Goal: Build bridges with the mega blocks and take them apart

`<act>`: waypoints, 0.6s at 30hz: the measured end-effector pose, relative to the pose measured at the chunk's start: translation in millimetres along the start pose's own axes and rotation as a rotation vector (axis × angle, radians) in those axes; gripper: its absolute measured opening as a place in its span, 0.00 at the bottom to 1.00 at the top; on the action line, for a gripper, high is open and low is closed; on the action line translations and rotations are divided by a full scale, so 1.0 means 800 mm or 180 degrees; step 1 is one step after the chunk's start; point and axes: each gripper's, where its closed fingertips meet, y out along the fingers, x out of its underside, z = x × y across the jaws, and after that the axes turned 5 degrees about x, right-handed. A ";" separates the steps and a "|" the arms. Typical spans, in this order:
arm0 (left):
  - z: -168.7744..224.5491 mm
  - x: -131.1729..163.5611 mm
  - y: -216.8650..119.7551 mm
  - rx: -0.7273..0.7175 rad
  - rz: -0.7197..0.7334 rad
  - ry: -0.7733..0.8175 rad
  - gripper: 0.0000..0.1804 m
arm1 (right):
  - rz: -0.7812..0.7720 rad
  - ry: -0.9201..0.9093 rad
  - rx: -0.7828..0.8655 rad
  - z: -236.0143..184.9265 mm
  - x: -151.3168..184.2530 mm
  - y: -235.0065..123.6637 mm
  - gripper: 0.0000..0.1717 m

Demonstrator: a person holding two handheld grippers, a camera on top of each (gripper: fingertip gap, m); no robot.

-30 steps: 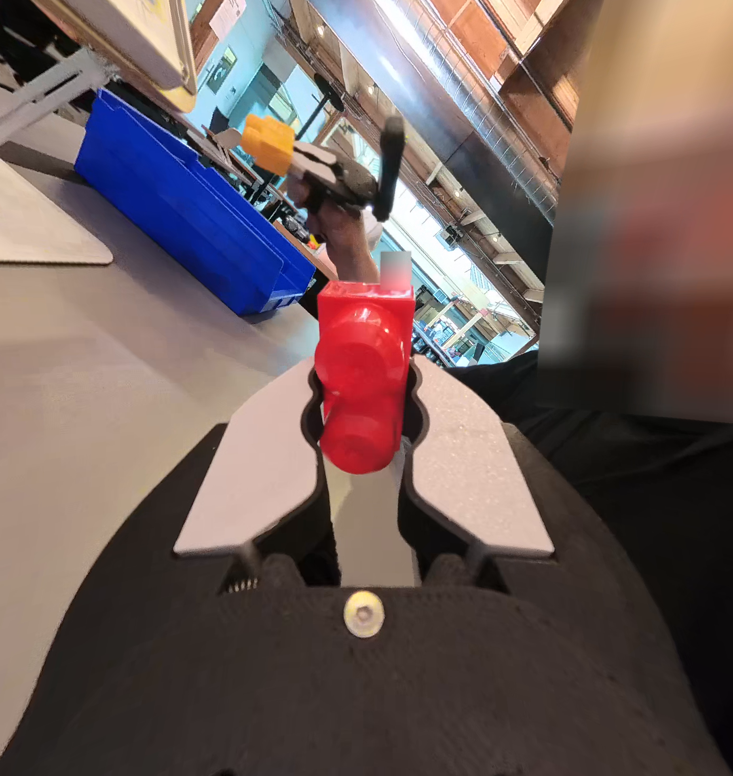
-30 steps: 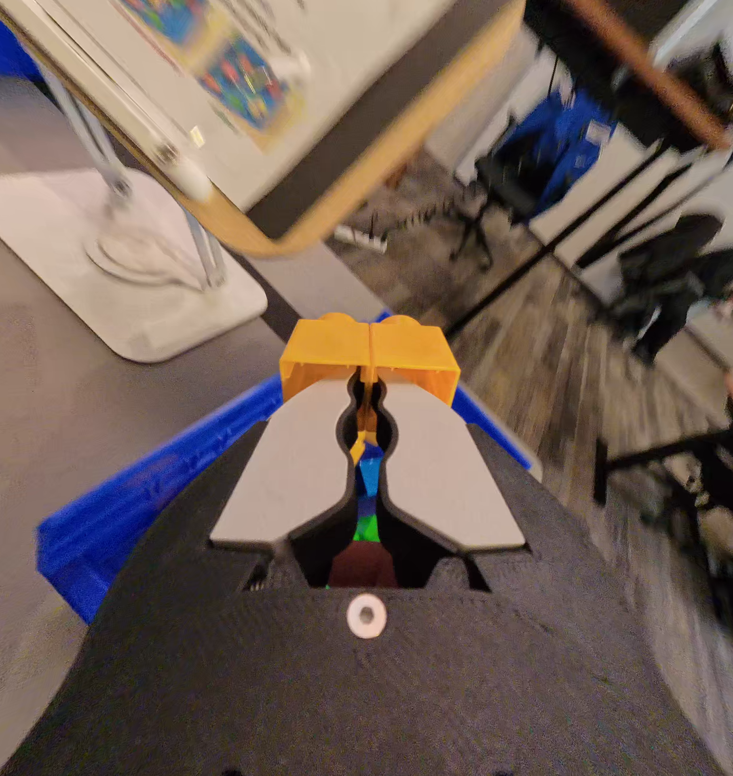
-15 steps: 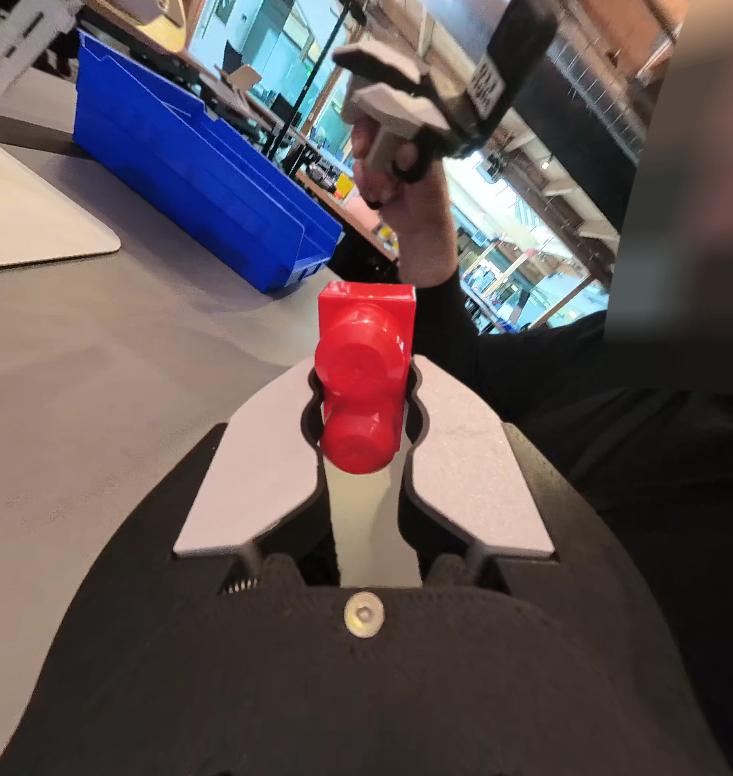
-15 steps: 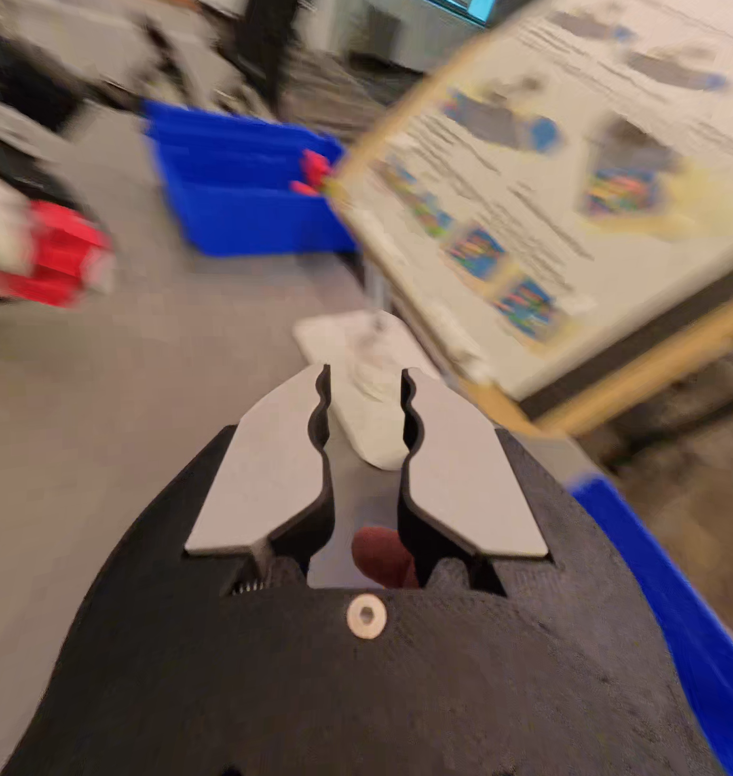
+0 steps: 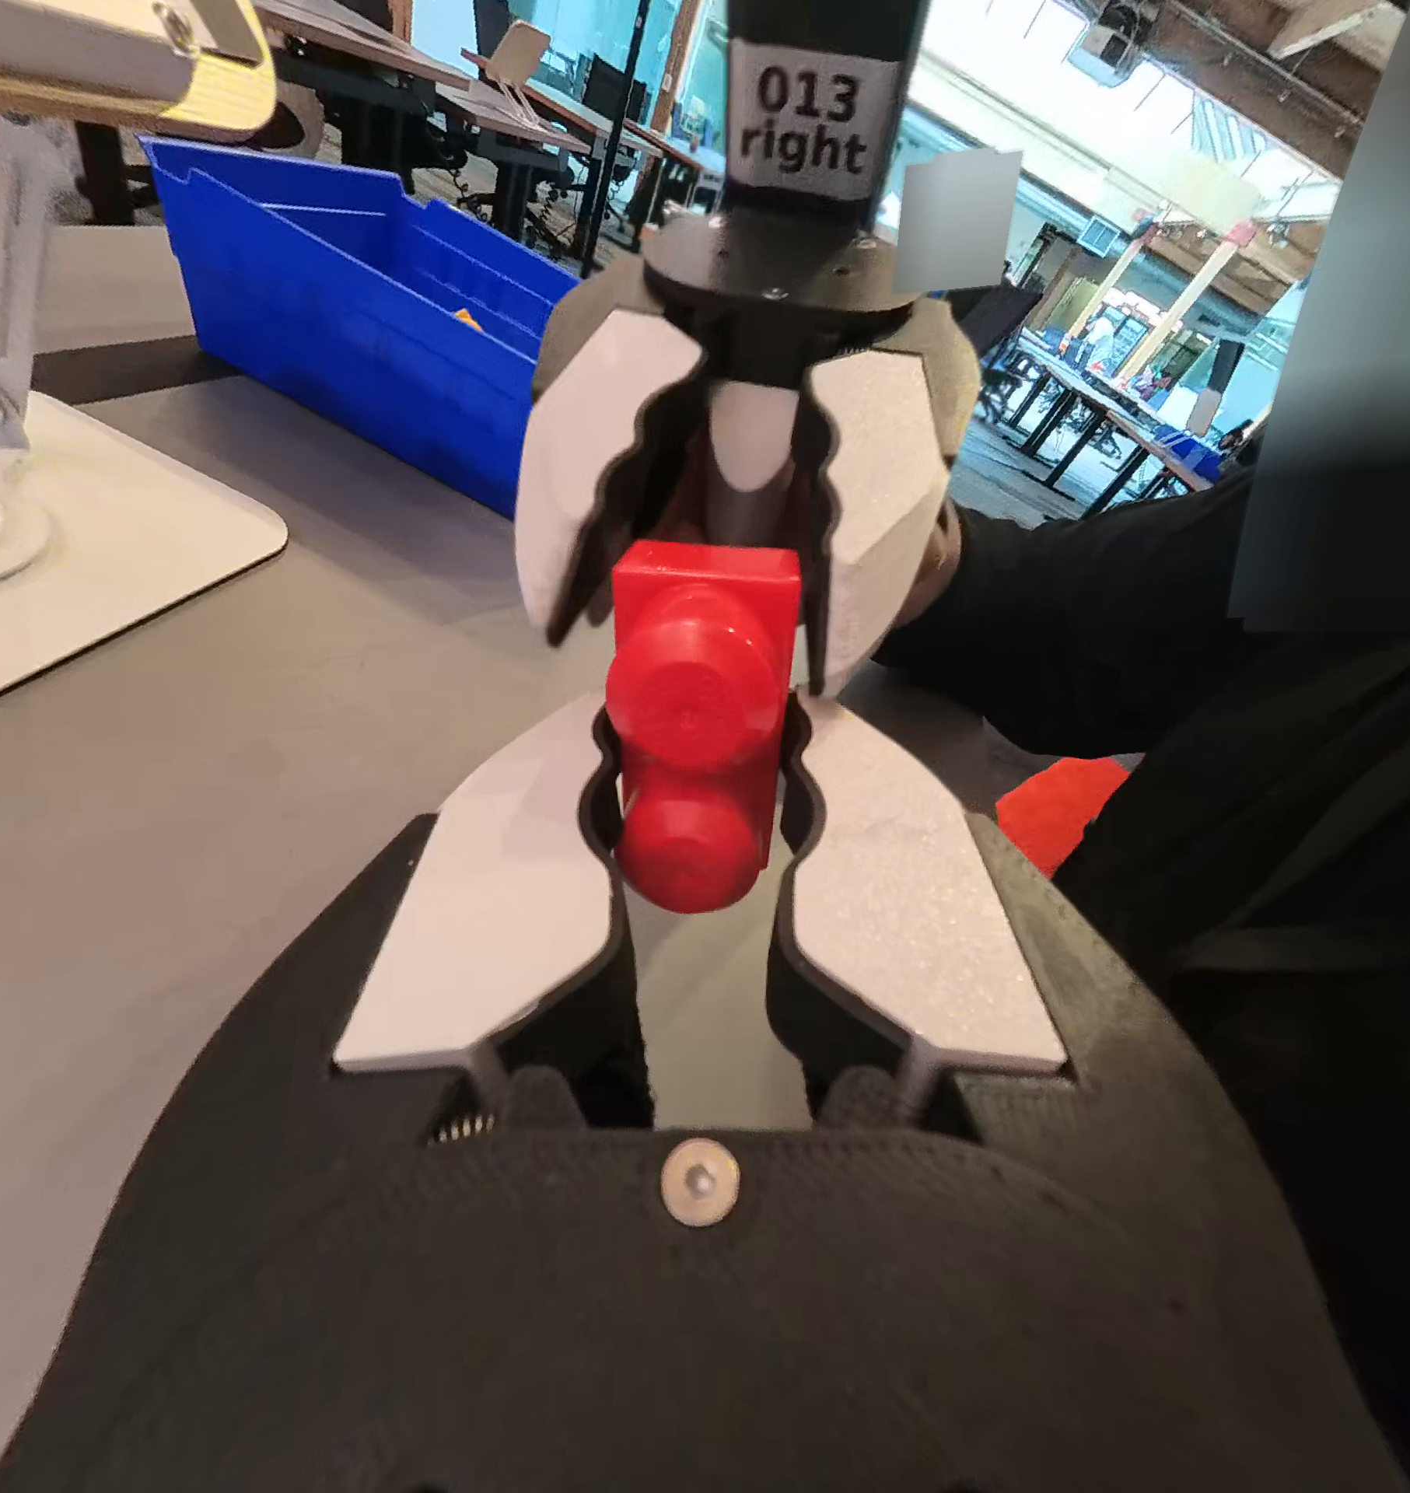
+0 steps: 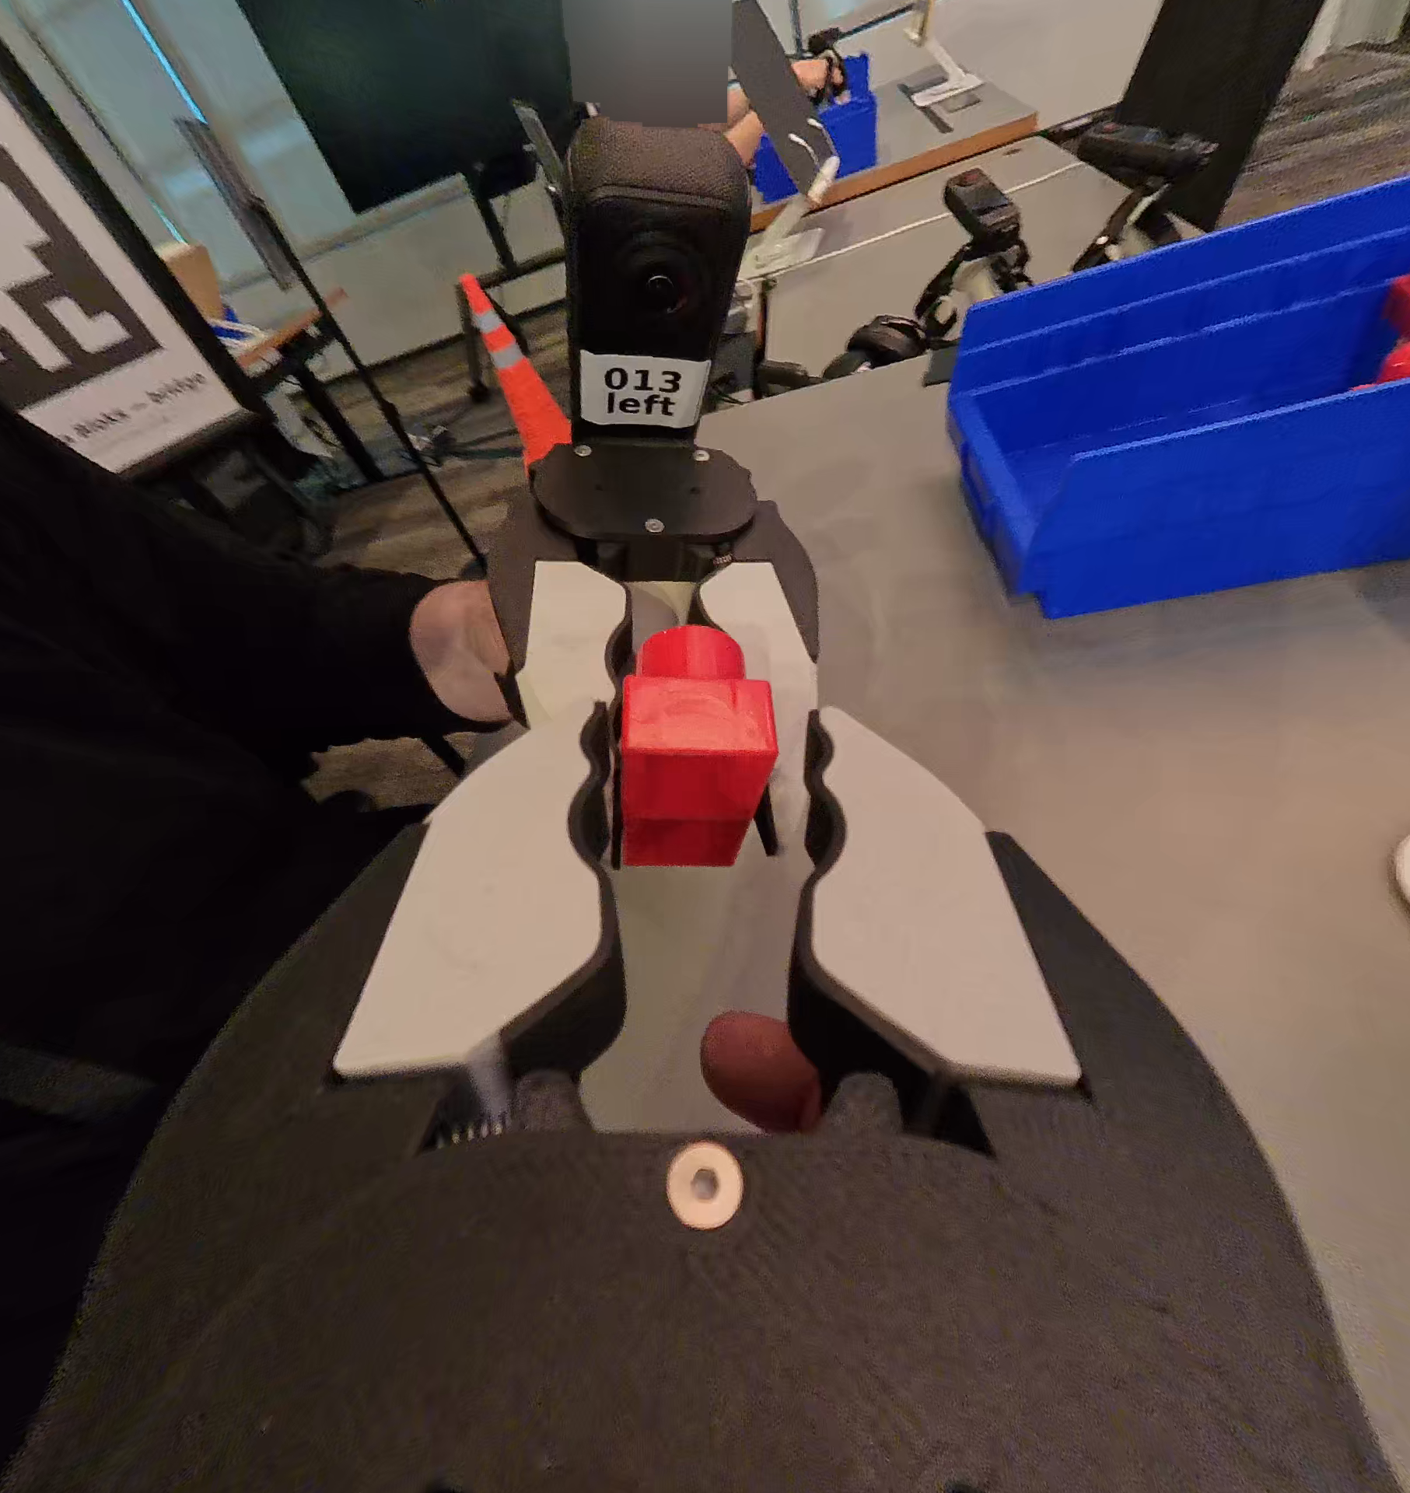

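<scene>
Grey table (image 5: 200, 808) in an open workshop; left gripper (image 5: 697, 775) clamps a red block (image 5: 697, 727); right gripper (image 6: 705, 792) spread around it.

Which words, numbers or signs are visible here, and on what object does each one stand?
I do not copy wording; the carriers are:
White label, legible: camera post of right gripper.
Second white label, legible: camera of left gripper.
Board with black-and-white code: small line, blurred.

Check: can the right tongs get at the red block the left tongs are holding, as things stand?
Probably yes. The right tongs are open, facing the left tongs, with the free end of the red block already between their fingers. A gap shows on the right; the left looks close. Nothing blocks them.
</scene>
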 end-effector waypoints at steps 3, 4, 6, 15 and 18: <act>0.002 0.002 0.004 0.0013 -0.0010 0.0058 0.20 | 0.0082 0.0039 -0.0164 -0.008 0.002 0.002 0.21; 0.002 0.002 0.005 0.0034 0.0016 0.0051 0.20 | 0.0086 0.0024 -0.0155 -0.007 0.002 0.001 0.21; 0.003 -0.005 0.005 0.0047 0.0138 0.0104 0.20 | 0.0127 -0.0065 -0.0094 -0.007 -0.001 -0.001 0.21; -0.040 -0.012 -0.066 -0.0581 0.0102 0.0402 0.25 | 0.0589 -0.0661 0.1142 0.063 -0.085 -0.149 0.21; -0.076 -0.024 -0.119 -0.1116 -0.0021 0.0600 0.24 | 0.0623 -0.0926 0.2296 0.134 -0.100 -0.258 0.21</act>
